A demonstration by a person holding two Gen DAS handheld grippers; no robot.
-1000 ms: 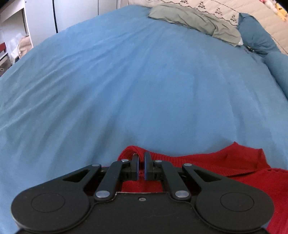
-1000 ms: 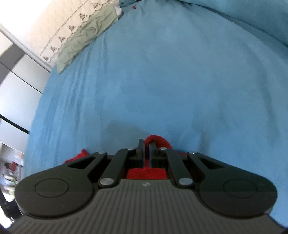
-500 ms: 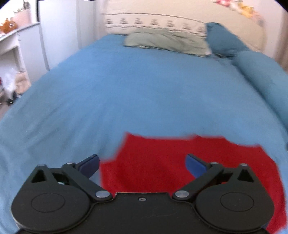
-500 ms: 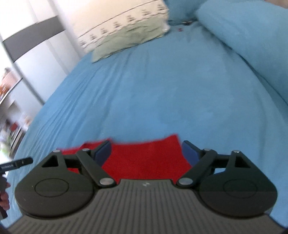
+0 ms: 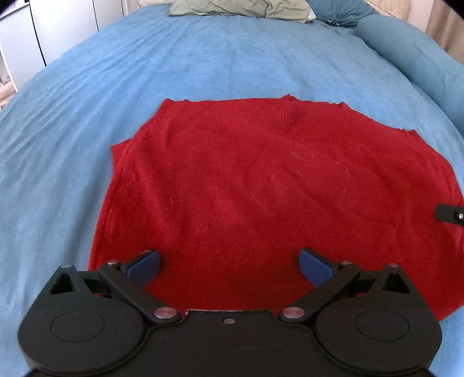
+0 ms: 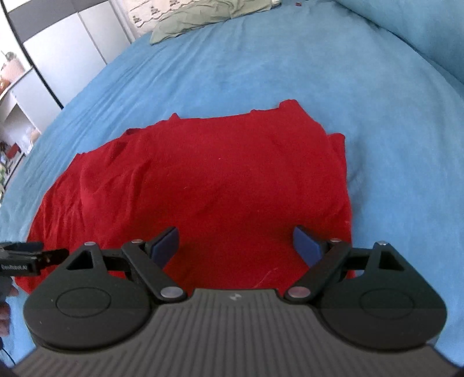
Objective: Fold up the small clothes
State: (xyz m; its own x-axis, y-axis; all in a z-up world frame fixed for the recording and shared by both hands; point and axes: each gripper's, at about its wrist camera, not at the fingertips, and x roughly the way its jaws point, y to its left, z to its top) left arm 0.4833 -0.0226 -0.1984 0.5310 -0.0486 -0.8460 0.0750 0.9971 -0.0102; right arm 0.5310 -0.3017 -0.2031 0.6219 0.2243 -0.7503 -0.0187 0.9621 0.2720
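Observation:
A red knit garment lies spread flat on the blue bed cover; it also shows in the right wrist view. My left gripper is open and empty, held above the garment's near edge. My right gripper is open and empty, also above the garment's near edge. The tip of the right gripper shows at the right edge of the left wrist view. The left gripper shows at the left edge of the right wrist view.
A grey-green pillow lies at the head of the bed, with blue pillows along the right side. White cupboards stand to the left of the bed.
Both grippers were shut on the red garment a second ago. They have opened, let it go and pulled back and up, and the garment now lies flat.

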